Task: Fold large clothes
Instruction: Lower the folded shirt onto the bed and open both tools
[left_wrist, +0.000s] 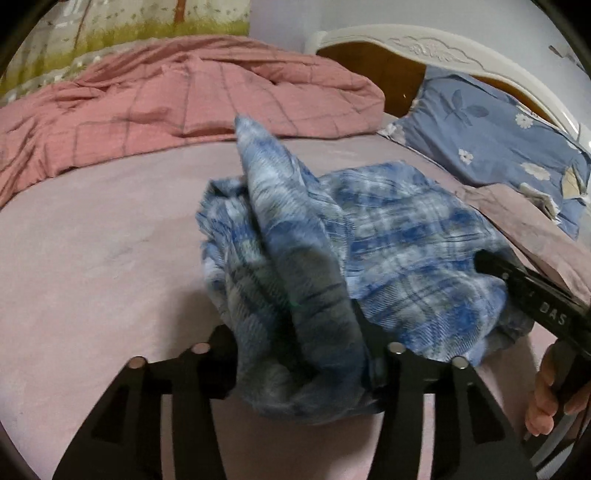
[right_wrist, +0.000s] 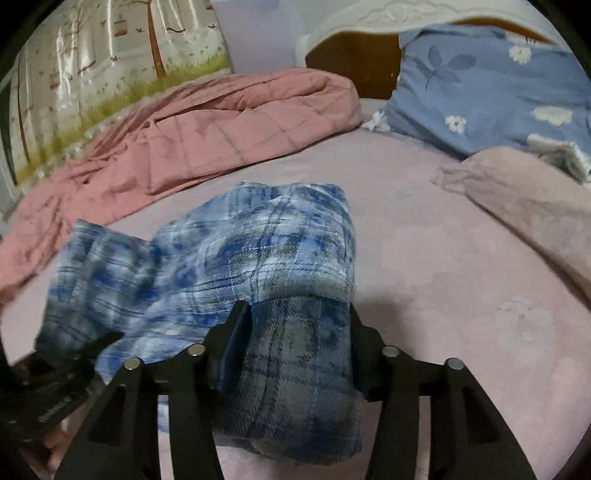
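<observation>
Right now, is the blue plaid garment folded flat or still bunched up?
Bunched up. The blue plaid garment lies in rumpled heaps on the bed sheet, with thick wads gripped by the left gripper and right gripper.

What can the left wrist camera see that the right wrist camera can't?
Only the left wrist view shows the person's hand holding the right gripper. Only the right wrist view shows the curtain's painted trees clearly. Both show the blue plaid garment bunched in the jaws, the pink quilt, the flowered pillow and the bed sheet.
</observation>
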